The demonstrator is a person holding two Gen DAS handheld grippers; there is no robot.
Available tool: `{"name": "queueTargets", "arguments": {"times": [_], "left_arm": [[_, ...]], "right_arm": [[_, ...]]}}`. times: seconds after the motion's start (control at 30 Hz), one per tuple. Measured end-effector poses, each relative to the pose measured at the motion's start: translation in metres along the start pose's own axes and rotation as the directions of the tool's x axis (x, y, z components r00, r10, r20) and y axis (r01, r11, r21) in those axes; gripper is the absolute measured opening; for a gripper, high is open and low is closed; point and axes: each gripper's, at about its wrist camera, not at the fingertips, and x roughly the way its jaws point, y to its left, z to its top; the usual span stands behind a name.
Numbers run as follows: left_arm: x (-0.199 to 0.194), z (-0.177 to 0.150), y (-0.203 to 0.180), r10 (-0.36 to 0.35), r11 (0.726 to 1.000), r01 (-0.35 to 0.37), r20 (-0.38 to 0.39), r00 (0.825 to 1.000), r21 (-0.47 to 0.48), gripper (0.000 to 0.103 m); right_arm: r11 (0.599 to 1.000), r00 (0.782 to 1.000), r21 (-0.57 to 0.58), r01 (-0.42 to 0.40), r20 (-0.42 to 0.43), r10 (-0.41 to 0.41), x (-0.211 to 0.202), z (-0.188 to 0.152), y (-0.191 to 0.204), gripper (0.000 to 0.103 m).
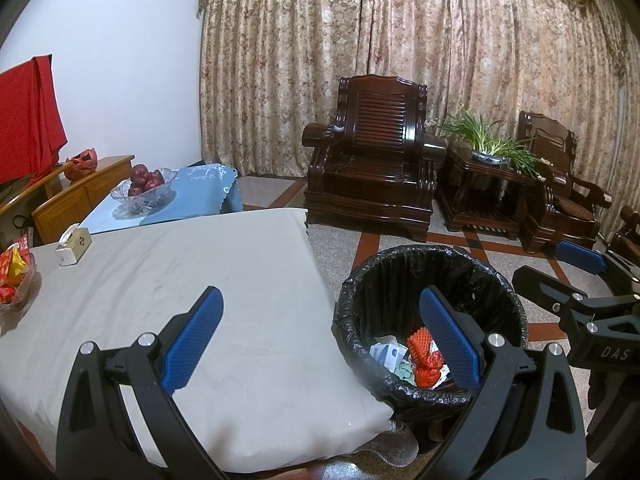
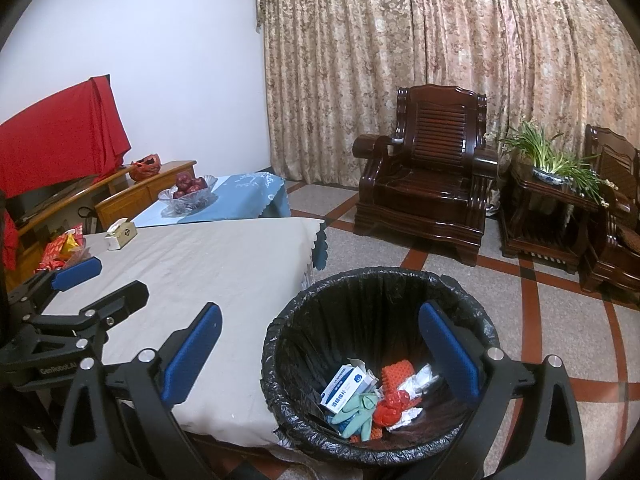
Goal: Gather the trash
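A bin with a black liner [image 1: 360, 280] [image 2: 296, 304] stands on the floor at the table's near right corner. Inside lie a white and blue box [image 2: 346, 386], pale green gloves [image 2: 356, 414], orange-red foam netting [image 2: 394, 376] [image 1: 420, 342] and white crumpled paper [image 2: 420, 378]. My left gripper [image 1: 320, 340] is open and empty, over the table corner and the bin's rim. My right gripper [image 2: 320, 354] is open and empty above the bin; it also shows at the right edge of the left wrist view [image 1: 560, 276]. The left gripper shows in the right wrist view [image 2: 100, 280].
The table has a beige cloth [image 1: 180, 280]. On it sit a small tissue box [image 1: 74, 246] and a glass dish of red wrappers [image 1: 14, 280]. A blue-clothed table holds a fruit bowl [image 1: 144, 190]. Dark wooden armchairs [image 1: 372, 152] and a plant stand [image 1: 488, 168] are beyond.
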Motion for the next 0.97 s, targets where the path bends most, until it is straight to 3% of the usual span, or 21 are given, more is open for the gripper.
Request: {"name": "queueTargets", "arguments": {"times": [0.97], "left_arm": [[0.003, -0.010, 0.003, -0.001, 1.000, 0.001, -0.010, 1.000, 0.004, 0.096]], "right_arm": [[1.000, 1.000, 0.001, -0.002, -0.010, 0.002, 0.004, -0.004, -0.003, 0.097]]}}
